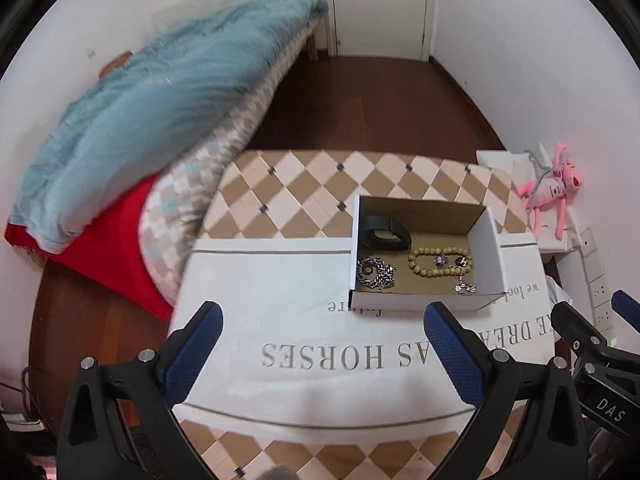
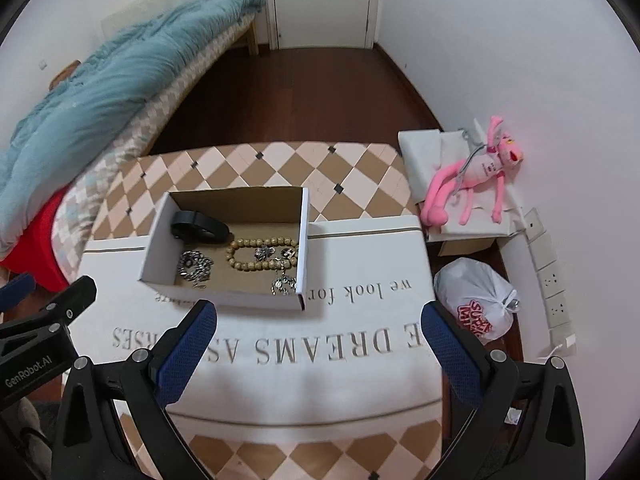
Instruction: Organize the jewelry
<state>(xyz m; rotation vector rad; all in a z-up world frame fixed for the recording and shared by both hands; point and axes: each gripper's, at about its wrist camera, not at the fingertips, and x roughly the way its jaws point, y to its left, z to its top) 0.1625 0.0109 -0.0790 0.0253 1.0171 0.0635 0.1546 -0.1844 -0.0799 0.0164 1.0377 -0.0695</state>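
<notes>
An open white cardboard box stands on a white printed cloth. Inside lie a black band, a tan bead bracelet, a silver chain and small silver pieces. My left gripper is open and empty, above the cloth just in front of the box. My right gripper is open and empty, in front of the box and to its right.
The cloth covers a table with a tan and cream diamond pattern. A bed with a teal blanket is on the left. A pink plush toy and a white plastic bag lie to the right.
</notes>
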